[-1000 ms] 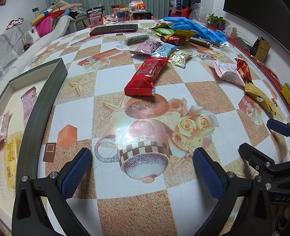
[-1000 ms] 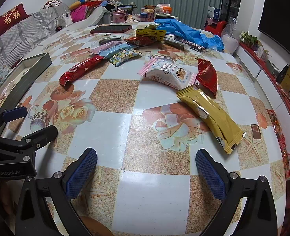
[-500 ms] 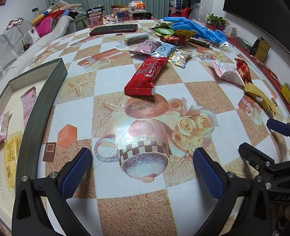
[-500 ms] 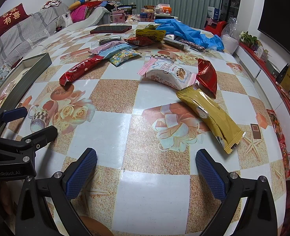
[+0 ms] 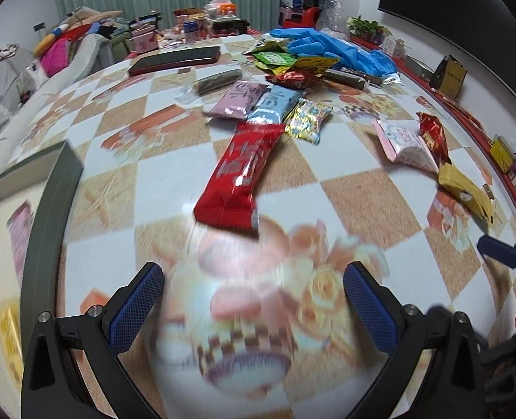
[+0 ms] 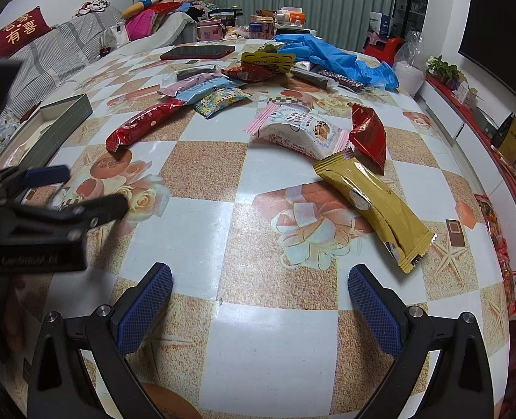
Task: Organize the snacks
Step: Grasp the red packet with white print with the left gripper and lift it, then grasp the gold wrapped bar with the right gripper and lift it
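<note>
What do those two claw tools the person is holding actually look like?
Both match. The left gripper and the right gripper each have a black plastic frame forking into two angled fingers with silver screw heads. Each fingertip carries a blue pad with a fine grid texture. Seen from the right camera, the left tool's black body bears small pale lettering, too blurred to read. No cables or sleeves show.

Left wrist view: bench point(image 5: 244, 331) print near the camera is motion-blurred. Tray point(image 5: 44, 216) is cut off by the left edge; its packets are smeared beyond identification. Right wrist view: left hand-held gripper point(image 6: 79, 192) is blurred, its body lettering unreadable.
</note>
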Action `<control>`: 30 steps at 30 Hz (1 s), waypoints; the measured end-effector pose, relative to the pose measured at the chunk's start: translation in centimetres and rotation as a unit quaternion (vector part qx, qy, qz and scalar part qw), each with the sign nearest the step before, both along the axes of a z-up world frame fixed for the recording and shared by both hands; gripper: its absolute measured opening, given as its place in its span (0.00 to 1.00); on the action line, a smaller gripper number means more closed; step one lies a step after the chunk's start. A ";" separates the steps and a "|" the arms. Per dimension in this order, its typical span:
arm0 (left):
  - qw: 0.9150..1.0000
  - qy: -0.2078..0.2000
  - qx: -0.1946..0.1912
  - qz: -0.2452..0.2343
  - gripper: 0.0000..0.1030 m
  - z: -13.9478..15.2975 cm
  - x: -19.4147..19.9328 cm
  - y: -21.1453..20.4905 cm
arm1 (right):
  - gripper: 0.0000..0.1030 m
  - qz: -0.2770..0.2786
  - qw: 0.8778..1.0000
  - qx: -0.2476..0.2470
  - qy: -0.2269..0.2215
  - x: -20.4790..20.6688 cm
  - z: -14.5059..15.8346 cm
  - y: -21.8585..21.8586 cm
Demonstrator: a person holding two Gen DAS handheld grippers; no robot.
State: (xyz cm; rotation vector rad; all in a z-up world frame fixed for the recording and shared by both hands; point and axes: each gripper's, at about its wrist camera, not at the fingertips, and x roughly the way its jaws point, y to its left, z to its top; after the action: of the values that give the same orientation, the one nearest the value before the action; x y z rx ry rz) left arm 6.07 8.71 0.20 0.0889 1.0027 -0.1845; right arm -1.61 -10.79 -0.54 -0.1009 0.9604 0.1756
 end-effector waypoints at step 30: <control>0.998 -0.042 -0.041 -0.006 0.21 0.7 -3.0 1.4 | 0.99 0.003 1.000 0.003 0.000 0.0 0.0 0.0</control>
State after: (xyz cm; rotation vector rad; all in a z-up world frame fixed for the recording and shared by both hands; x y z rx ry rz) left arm 3.06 10.08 0.95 0.0285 0.9090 -0.2315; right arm -1.58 -10.82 -0.50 -0.0991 0.9604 0.1837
